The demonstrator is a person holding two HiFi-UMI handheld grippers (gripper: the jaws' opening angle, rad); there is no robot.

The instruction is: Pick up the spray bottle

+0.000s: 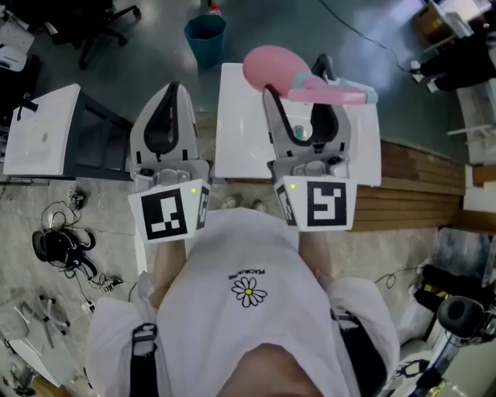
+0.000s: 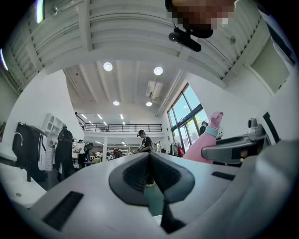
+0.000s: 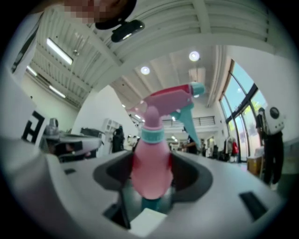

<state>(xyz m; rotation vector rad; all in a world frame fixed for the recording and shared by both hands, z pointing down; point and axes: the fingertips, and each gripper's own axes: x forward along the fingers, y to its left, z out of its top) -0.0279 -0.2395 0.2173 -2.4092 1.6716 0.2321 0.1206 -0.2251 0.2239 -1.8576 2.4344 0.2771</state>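
The pink spray bottle (image 1: 273,68) with a teal collar and trigger is lifted off the table, held by its body in my right gripper (image 1: 298,87). In the right gripper view the bottle (image 3: 150,163) stands upright between the dark pads, nozzle head on top, and the right gripper (image 3: 152,179) is shut on it. My left gripper (image 1: 171,89) is raised beside it at the left, its jaws shut with nothing between them. In the left gripper view the left gripper (image 2: 150,164) shows its pads pressed together, and the bottle (image 2: 205,140) appears off to the right.
A white table (image 1: 232,147) lies below the grippers. A teal bin (image 1: 205,35) stands beyond it, and a second white table (image 1: 43,128) is at the left. A black chair (image 1: 89,22) is far left. Cables and tools (image 1: 56,248) lie on the floor.
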